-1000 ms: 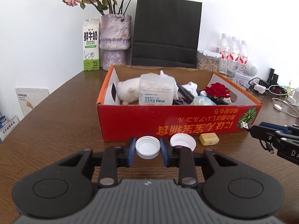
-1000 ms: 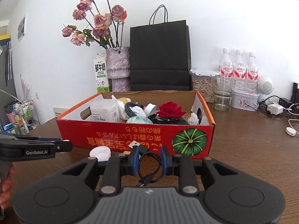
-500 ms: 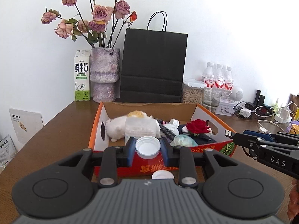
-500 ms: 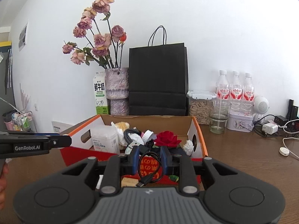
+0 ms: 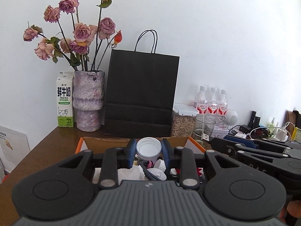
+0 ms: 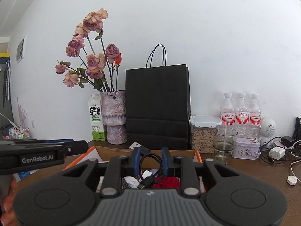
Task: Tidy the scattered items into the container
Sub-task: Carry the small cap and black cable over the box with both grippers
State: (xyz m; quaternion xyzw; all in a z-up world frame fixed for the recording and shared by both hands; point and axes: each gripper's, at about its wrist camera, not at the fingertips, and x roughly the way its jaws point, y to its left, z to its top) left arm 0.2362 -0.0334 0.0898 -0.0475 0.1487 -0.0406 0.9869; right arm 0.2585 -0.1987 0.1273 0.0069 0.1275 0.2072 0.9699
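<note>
My left gripper is shut on a white bottle cap and holds it above the open cardboard box. My right gripper is shut on a coiled black USB cable and holds it above the same box. The box has an orange rim and holds white tissue, a braided cable and a red rose. The right gripper also shows at the right of the left wrist view. The left gripper shows at the left of the right wrist view.
Behind the box stand a black paper bag, a purple vase of dried roses and a milk carton. At the back right are water bottles, a seed jar, a glass, a tin and chargers with cables.
Both grippers have risen from the table in front of the box and moved forward over it, each still holding its item. The box front has dropped out of sight.
</note>
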